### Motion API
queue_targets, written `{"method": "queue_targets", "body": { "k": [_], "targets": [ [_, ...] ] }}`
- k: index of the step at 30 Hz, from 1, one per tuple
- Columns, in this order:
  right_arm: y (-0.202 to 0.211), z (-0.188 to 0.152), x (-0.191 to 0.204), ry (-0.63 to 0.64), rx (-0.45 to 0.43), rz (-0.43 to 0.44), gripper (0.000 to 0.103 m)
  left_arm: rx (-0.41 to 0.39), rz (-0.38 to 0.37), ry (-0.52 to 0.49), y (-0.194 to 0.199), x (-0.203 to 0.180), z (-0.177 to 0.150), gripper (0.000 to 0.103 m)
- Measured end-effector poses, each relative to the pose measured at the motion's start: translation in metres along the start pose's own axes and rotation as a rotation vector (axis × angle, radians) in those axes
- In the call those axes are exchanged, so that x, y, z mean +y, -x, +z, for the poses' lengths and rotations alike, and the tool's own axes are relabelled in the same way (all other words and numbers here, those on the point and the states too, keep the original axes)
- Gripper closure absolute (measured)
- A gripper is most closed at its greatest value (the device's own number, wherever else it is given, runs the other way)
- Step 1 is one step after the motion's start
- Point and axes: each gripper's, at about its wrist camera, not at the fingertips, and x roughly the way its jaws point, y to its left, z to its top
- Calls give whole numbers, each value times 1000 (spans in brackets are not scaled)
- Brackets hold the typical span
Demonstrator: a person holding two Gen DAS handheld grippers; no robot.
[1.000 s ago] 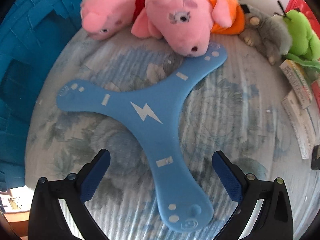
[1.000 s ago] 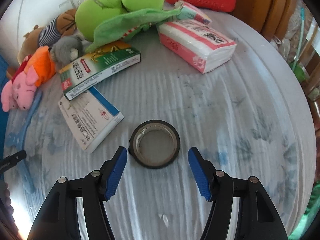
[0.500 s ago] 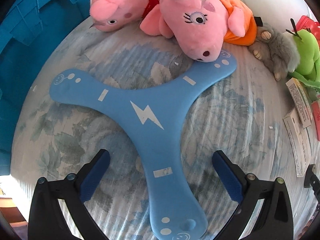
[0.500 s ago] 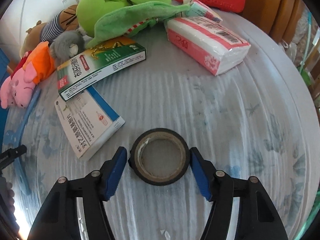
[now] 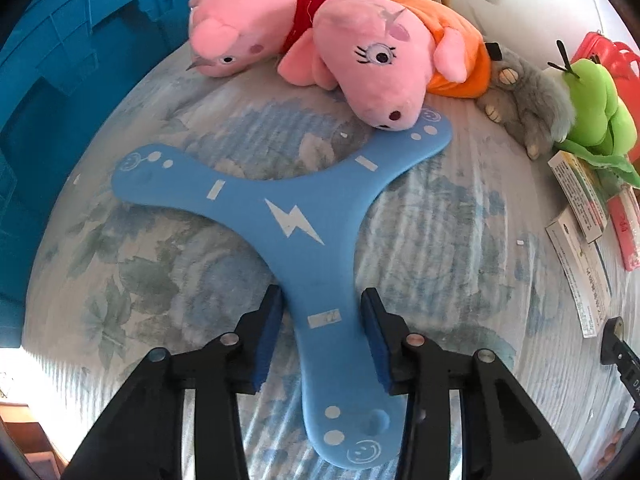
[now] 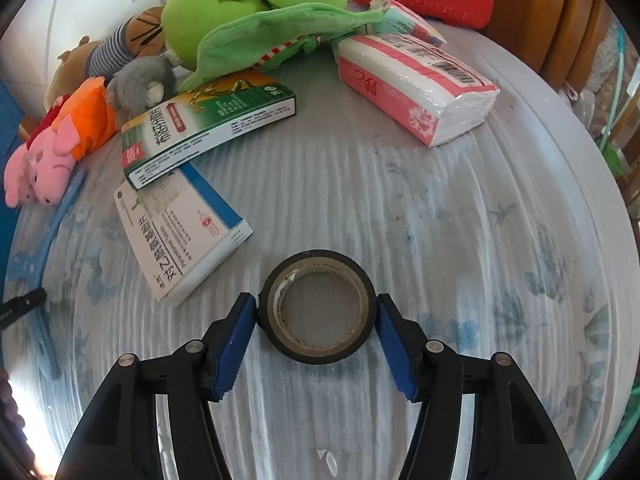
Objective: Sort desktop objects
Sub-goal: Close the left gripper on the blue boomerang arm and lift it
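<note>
**Both grippers closed in around their objects, flat on the cloth**

Nearest in the left wrist view: left gripper narrowed around the near arm of the flat blue three-armed foam boomerang; blue pads just beside both edges of that arm, contact not certain; long axis of the arm running straight forward between the fingers, so squeeze across its width. Farther on: white lightning mark at the hub; far right tip tucked under the snout of the pink plush pig in orange; beside it the pink plush pig in red; probably some drag from the snout at lifting.

Nearest in the right wrist view: right gripper closed down to the width of the black roll of tape; roll lying flat on the pale floral tablecloth, hole up, centred between the pads, which seem to touch its sides. Beyond: white-and-blue medicine box, green medicine box, pink-and-white tissue pack, green plush frog.
</note>
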Motion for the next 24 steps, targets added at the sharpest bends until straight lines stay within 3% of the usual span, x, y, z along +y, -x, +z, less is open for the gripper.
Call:
{"method": "queue_targets", "body": {
  "k": [9,17,24],
  "targets": [
    [3,-2,7,55,-10,-27,44,-48,19,-38,9,8,1,67],
    [52,3,33,90,-86,18,45,-145,-21,-99,85,-4,-4,68],
    [96,9,64,132,-157,71,45,-209,-79,-132,133,2,3,76]
  ]
}}
